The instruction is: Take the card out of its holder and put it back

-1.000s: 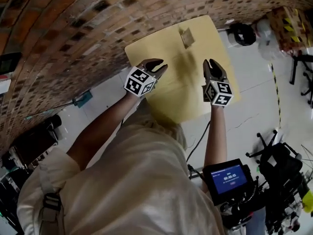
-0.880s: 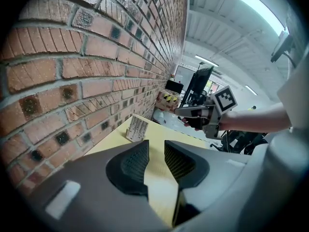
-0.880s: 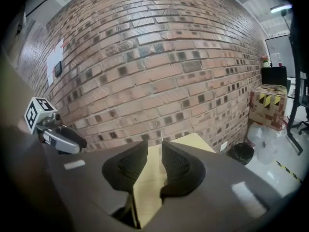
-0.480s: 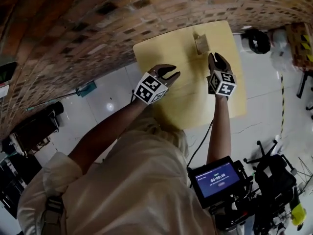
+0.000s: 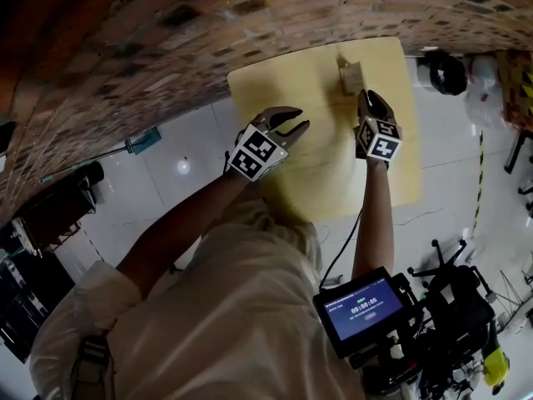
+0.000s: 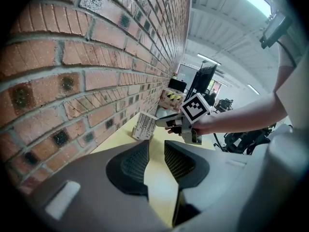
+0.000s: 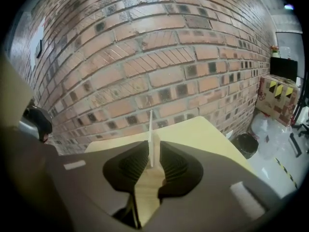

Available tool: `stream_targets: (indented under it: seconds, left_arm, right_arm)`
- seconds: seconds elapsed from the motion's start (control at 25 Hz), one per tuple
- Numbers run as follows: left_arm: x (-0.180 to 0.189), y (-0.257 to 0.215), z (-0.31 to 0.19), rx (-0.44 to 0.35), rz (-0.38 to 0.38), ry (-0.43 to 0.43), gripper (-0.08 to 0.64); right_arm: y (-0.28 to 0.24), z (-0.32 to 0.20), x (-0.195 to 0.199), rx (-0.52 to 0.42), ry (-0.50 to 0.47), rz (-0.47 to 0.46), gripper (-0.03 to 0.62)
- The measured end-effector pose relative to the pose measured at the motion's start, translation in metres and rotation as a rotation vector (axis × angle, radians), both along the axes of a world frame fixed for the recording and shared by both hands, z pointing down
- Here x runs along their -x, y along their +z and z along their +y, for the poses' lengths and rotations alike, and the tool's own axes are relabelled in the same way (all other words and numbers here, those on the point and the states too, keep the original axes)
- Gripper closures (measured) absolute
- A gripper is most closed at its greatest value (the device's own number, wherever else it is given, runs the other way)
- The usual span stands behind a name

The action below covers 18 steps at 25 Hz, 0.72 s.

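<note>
A pale card stands upright in its small holder [image 5: 351, 75] near the far edge of the yellow table [image 5: 283, 77], close to the brick wall. My right gripper [image 5: 370, 98] reaches up to it from the near side. In the right gripper view the card [image 7: 151, 129] shows edge-on between the two jaws, which are closing around it with slim gaps still showing. My left gripper [image 5: 291, 123] hovers open and empty over the table's left half. From the left gripper view, the ribbed holder [image 6: 144, 126] sits just in front of the right gripper [image 6: 165, 123].
The brick wall [image 5: 125, 48] runs along the table's far and left sides. A black bin [image 5: 450, 72] and a box with yellow-black stripes [image 5: 518, 86] stand on the floor to the right. A device with a lit screen [image 5: 362, 309] hangs at the person's waist.
The right gripper has moved forward across the table until the card lies between its jaws. The left gripper has shifted slightly forward and stays open.
</note>
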<state>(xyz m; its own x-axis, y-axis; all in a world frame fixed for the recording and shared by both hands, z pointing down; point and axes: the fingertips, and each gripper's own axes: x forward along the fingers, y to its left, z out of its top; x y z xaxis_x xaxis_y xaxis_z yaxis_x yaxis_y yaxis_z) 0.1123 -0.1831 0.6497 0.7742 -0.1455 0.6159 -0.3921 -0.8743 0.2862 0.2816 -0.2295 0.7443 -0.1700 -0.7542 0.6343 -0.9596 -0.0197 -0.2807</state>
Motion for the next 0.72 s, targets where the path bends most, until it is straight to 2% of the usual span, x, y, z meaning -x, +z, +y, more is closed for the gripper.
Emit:
stream_targets:
  seconds: [0.12, 0.28, 0.48, 0.72]
  left_arm:
    - [0.005, 0.004, -0.001, 0.005, -0.007, -0.018, 0.440]
    - [0.008, 0.006, -0.004, -0.002, -0.012, -0.030, 0.440]
    - [0.009, 0.006, -0.005, 0.001, -0.013, -0.039, 0.440]
    - [0.009, 0.002, -0.005, -0.007, -0.007, -0.043, 0.440]
  right_arm:
    - [0.005, -0.002, 0.004, 0.014, 0.001, -0.020, 0.526]
    - [0.004, -0.007, 0.007, 0.007, -0.013, -0.015, 0.574]
    - [0.002, -0.006, 0.010, 0.001, -0.007, -0.025, 0.575]
    - [-0.011, -0.008, 0.006, -0.049, -0.003, 0.015, 0.577]
